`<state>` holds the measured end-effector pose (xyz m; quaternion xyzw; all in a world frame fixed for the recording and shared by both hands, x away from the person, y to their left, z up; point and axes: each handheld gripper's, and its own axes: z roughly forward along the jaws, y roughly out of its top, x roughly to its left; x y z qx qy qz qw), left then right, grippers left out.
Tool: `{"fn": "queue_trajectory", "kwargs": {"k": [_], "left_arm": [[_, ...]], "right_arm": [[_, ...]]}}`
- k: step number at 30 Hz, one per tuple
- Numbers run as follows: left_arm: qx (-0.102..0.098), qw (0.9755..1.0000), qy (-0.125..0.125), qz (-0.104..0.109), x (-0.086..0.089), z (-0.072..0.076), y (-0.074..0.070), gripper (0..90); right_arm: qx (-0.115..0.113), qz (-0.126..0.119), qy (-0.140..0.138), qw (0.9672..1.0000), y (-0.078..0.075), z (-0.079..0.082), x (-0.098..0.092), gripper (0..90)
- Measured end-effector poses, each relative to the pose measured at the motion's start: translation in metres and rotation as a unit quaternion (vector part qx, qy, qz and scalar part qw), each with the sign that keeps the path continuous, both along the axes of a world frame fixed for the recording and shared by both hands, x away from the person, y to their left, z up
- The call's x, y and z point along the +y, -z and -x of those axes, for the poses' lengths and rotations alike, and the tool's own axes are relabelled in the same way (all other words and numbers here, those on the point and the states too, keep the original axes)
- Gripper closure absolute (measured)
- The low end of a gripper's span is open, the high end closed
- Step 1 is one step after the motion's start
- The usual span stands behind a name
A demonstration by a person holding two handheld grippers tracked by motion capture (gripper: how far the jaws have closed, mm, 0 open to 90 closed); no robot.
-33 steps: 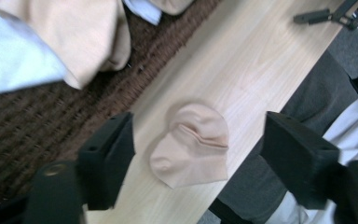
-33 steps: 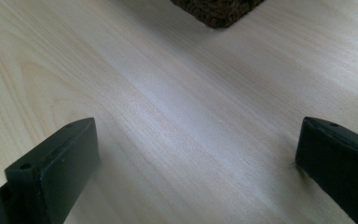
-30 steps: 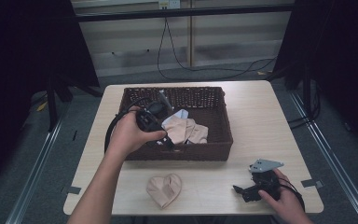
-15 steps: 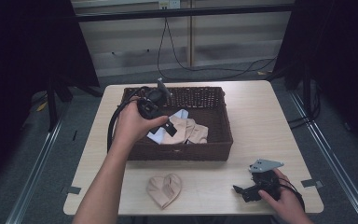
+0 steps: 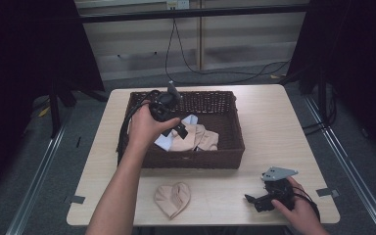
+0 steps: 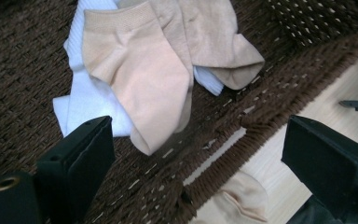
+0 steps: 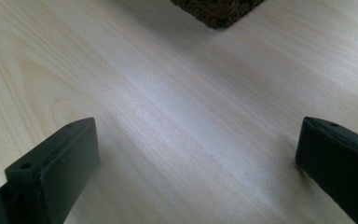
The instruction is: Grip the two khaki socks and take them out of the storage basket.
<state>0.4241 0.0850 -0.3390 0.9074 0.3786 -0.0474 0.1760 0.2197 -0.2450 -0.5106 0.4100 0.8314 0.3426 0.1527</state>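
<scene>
Left gripper, jaws apart, is hovering over beige socks lying in basket centre; white sock at their 9 o'clock risks snagging too. Right gripper is idling on worktop, jaws apart.

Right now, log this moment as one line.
left hand-held gripper: open, above beige socks in brown wicker basket | right hand-held gripper: open, on wooden table

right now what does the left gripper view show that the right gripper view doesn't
Left gripper view: open jaws of the left gripper over beige socks lying on a white sock in the woven basket, with another beige sock outside on the table. Right gripper view: the open right gripper over bare wood. Both: the table and some of the basket.
</scene>
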Motion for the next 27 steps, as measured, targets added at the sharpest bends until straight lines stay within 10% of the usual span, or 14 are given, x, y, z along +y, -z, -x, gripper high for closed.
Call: {"fn": "queue_trajectory", "kwargs": {"k": [27], "left_arm": [[0.013, 0.9985, -0.052, 0.002, -0.004, -0.036, 0.058, 23.9]], "right_arm": [[0.003, 0.0, 0.002, 1.0, 0.0, 0.0, 0.0, 0.0]]}}
